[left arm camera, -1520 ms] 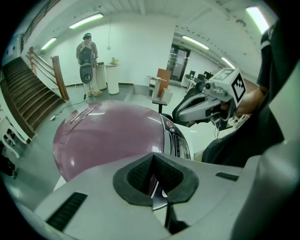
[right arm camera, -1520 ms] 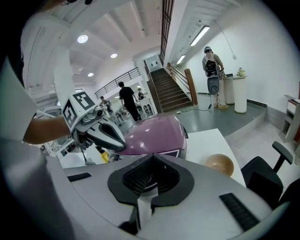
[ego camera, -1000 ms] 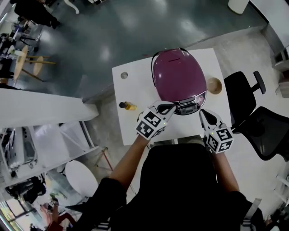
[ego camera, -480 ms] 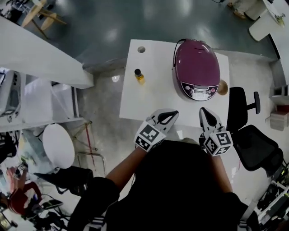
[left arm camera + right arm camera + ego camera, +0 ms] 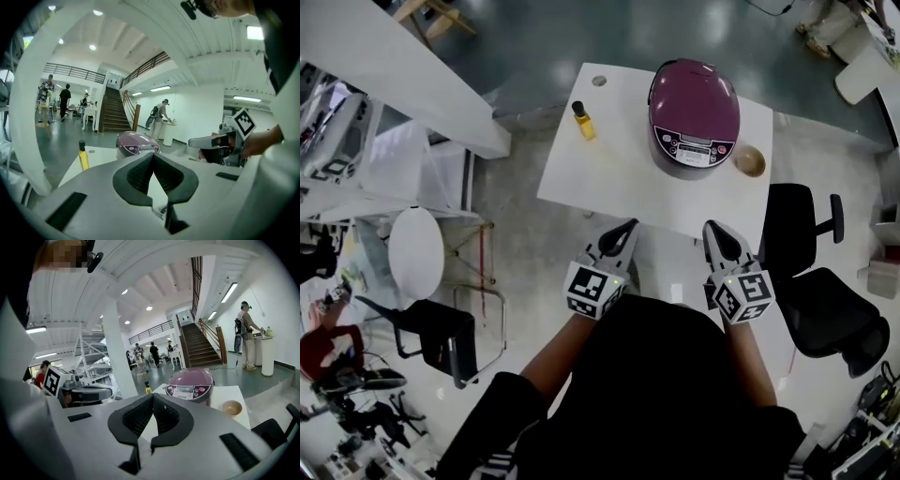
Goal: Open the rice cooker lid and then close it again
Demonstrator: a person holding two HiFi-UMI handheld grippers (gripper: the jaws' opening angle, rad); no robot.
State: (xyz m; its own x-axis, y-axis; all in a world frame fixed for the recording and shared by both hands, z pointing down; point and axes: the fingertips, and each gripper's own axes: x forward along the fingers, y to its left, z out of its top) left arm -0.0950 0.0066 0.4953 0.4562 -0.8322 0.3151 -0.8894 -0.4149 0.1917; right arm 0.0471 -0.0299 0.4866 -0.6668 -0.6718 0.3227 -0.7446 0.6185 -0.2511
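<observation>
- Both pairs of fingers are clenched tip to tip with nothing between them. The left gripper and the right gripper hang side by side by the near edge of the worktop, touching nothing.
- Beyond them, the purple rice cooker stands on the worktop's far right part. Its lid is down and its control panel faces the person, well apart from both grippers.
- A small yellow bottle stands upright to the cooker's left, and a tan bowl sits just beside its right.
- Only the head view shows the black office chair off the worktop's right side.
- Only the gripper views show the staircase and people standing in the hall behind.
- The bowl appears in the right gripper view but not in the left one.
- Each gripper view catches the other gripper at its side.
</observation>
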